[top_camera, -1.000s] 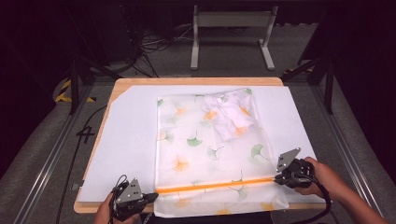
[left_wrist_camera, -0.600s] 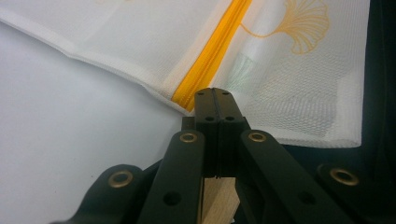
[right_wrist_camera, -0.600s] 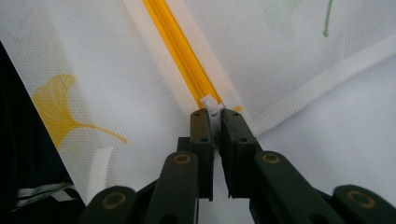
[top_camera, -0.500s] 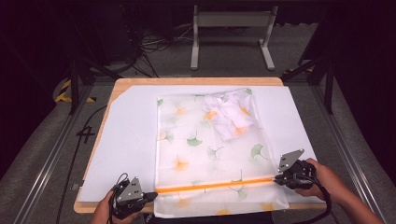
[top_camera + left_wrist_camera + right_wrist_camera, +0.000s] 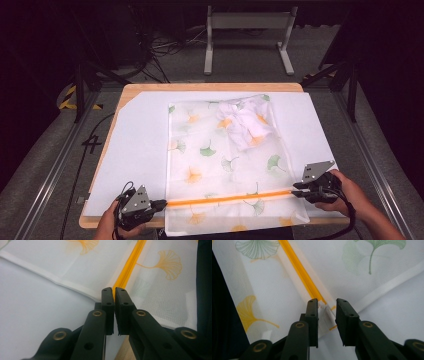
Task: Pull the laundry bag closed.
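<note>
Mesh laundry bag (image 5: 225, 165) with ginkgo print lies flat on white sheet (image 5: 135, 150), near edge overhanging wooden table (image 5: 210, 87). White garment (image 5: 246, 125) inside bag, far right. Left gripper (image 5: 161, 203) held low at bag's left edge, jaws clenched at end of orange zipper (image 5: 230, 198). Right gripper (image 5: 296, 189) at zipper's right end, hand (image 5: 345, 192) wrapped behind. Right gripper view: 2 jaws parted, straddling zipper's end tab (image 5: 326, 313). Left gripper view: jaws (image 5: 114, 295) nearly touching; what they pinch cannot be told.
</note>
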A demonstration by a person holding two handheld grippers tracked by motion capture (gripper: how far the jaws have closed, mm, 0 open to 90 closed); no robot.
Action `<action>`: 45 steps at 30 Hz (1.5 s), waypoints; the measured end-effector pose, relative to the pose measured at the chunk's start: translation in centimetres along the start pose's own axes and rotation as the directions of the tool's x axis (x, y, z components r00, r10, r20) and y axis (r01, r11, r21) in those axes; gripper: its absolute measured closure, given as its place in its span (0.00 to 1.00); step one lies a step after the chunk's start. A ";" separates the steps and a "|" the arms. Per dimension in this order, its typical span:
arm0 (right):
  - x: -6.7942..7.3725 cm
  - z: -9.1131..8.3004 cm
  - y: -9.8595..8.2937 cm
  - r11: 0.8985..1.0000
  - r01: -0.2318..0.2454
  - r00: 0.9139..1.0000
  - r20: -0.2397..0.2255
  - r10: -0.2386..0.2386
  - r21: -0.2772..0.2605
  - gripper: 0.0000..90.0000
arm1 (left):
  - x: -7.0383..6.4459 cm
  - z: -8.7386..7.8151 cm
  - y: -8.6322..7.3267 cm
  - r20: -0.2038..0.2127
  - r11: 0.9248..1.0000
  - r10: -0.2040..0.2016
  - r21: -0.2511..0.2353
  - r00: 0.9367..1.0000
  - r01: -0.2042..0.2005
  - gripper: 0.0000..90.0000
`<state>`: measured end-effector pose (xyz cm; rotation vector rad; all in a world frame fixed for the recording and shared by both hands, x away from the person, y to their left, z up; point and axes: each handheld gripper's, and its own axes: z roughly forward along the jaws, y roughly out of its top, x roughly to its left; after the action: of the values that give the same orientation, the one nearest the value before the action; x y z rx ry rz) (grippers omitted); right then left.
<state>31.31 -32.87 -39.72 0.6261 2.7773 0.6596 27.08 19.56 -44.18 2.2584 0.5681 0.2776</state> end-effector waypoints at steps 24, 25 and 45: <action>-1.3 -0.7 0.1 0.970 -0.016 0.972 0.223 0.072 -0.242 0.55 | 3.1 -1.6 0.8 -0.174 0.995 -0.049 -0.100 0.984 0.031 0.64; -1.5 -0.7 0.1 0.967 -0.021 0.971 0.226 0.081 -0.254 0.53 | 3.3 -1.6 0.7 -0.183 0.994 -0.048 -0.102 0.982 0.030 0.61; -4.0 0.2 -3.0 0.934 -0.127 0.918 0.318 0.238 -0.334 0.22 | 6.1 -2.5 -1.3 -0.292 0.983 -0.156 -0.142 0.944 0.118 0.27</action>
<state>33.84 -36.97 -40.86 0.8509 2.2406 0.8963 31.12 24.86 -43.29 2.0590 0.8411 0.5779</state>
